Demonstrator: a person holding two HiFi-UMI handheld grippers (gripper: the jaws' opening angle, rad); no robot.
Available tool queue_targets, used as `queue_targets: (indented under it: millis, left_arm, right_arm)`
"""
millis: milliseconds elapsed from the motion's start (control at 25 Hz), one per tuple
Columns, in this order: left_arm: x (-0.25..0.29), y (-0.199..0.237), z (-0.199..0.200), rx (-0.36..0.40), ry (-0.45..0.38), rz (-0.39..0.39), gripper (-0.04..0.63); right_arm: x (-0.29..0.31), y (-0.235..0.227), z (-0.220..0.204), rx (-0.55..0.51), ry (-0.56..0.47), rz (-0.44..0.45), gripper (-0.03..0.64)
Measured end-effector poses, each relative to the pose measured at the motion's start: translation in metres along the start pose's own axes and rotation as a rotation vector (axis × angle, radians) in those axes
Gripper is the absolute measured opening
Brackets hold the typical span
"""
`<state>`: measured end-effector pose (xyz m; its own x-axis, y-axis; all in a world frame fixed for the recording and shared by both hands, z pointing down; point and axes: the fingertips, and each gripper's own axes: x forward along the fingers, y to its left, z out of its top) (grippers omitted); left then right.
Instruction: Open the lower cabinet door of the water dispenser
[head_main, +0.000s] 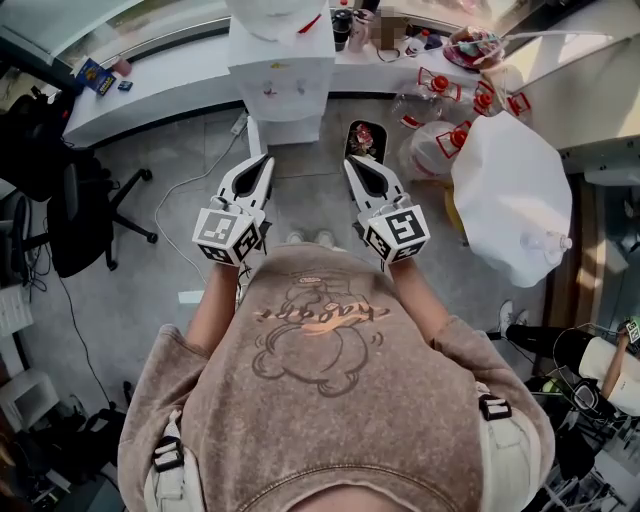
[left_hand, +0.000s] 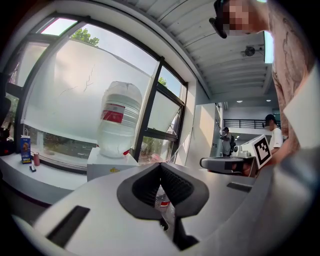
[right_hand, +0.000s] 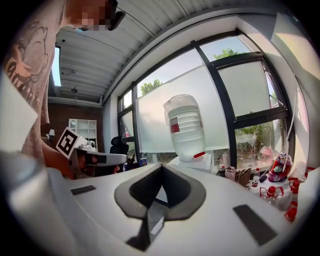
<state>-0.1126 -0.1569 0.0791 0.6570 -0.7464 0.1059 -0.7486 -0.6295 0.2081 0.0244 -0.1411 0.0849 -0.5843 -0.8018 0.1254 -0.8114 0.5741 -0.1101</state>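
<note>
Our left gripper (left_hand: 160, 166) has its jaws closed, the dark pads meeting at the tips with nothing gripped between them. Our right gripper (right_hand: 161, 167) is the same: jaws together, holding nothing. We hold the two side by side in front of our chest, well apart from each other, and both aim toward the water dispenser (head_main: 282, 75) without touching it.

That dispenser stands just ahead of us against a long white counter (head_main: 170, 95), with a strip of grey floor (head_main: 300, 190) between it and the jaw tips. A big clear water bottle (left_hand: 119, 117) with a red label sits upside down on top of it. From the head view, its lower front (head_main: 288, 130) shows only as a narrow white strip seen from steeply above, and we cannot make out the door on it. In both gripper views the gripper bodies hide that part.

A white cable (head_main: 190, 190) trails across the floor to the left of the dispenser. Further left stands a black office chair (head_main: 85, 215). To the right lie several empty jugs with red caps (head_main: 440, 100), and beside them a large white bag (head_main: 510, 195). Behind the dispenser, a tall window (right_hand: 240, 95) has a pale blind drawn over part of it.
</note>
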Motion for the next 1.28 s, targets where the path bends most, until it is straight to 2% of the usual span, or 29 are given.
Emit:
queue_targets:
  millis: [520, 1280]
  left_arm:
    - [0.003, 0.008, 0.004, -0.007, -0.018, 0.035, 0.017]
    - [0.001, 0.022, 0.01, 0.003, -0.016, 0.066, 0.017]
  right_arm:
    - [0.009, -0.022, -0.002, 0.028, 0.0, -0.031, 0.005]
    - [0.016, -0.026, 0.002, 0.017, 0.002, -0.039, 0.006]
